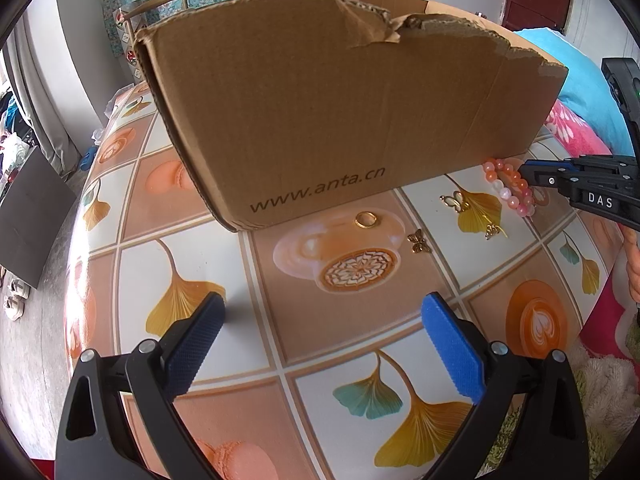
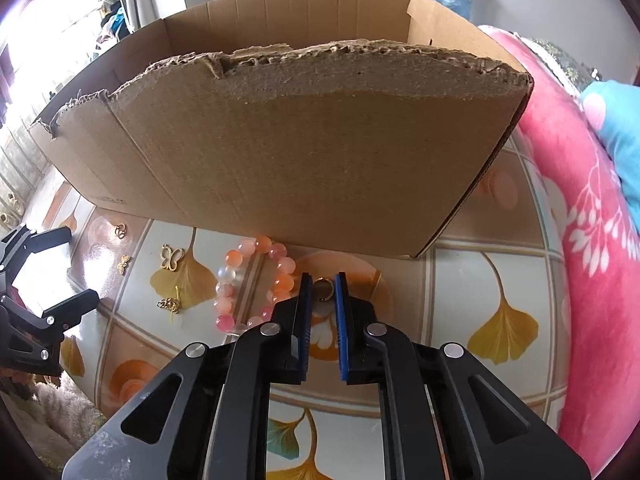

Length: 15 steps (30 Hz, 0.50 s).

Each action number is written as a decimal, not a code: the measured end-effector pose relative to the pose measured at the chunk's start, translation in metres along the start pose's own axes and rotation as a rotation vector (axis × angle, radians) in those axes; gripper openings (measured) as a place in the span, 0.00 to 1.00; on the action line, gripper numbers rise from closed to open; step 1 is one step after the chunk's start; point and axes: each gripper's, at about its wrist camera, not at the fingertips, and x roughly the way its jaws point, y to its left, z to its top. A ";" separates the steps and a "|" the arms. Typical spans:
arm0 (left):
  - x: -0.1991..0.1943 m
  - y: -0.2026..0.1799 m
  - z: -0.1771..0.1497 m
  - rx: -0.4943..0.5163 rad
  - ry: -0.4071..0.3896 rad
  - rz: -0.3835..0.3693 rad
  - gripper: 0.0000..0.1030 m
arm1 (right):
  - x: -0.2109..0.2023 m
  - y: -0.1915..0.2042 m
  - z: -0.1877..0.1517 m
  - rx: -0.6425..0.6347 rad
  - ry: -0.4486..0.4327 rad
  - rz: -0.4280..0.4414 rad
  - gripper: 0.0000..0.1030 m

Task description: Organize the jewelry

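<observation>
My right gripper [image 2: 323,280] is down at the tabletop with its blue pads closed on a small gold ring [image 2: 324,290]. It stands just right of a pink and orange bead bracelet [image 2: 230,258], close to the front wall of an open cardboard box [image 2: 300,160]. From the left wrist view the right gripper [image 1: 526,176] sits over the bracelet [image 1: 508,190]. My left gripper [image 1: 323,316] hangs open above the patterned table [image 1: 360,364], holding nothing. A second gold ring [image 1: 366,220], two butterfly pendants [image 1: 456,202] [image 1: 418,240] and a bit of chain [image 1: 492,232] lie before the box [image 1: 340,120].
The box has a torn top edge and takes up the far half of the table. A pink flowered blanket [image 2: 580,240] and a blue cushion [image 2: 616,132] border the table's right side. A fluffy cloth [image 1: 600,384] lies at the near right corner.
</observation>
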 end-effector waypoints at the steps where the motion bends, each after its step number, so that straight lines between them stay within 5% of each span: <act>1: 0.000 0.000 0.000 0.001 0.000 0.000 0.94 | 0.000 0.001 0.000 0.005 0.000 0.002 0.09; 10: -0.012 0.007 0.000 -0.040 -0.062 -0.038 0.89 | -0.008 -0.011 -0.017 0.065 0.015 0.009 0.09; 15: -0.021 0.007 0.008 -0.048 -0.130 -0.091 0.70 | -0.009 -0.016 -0.024 0.083 0.010 0.013 0.08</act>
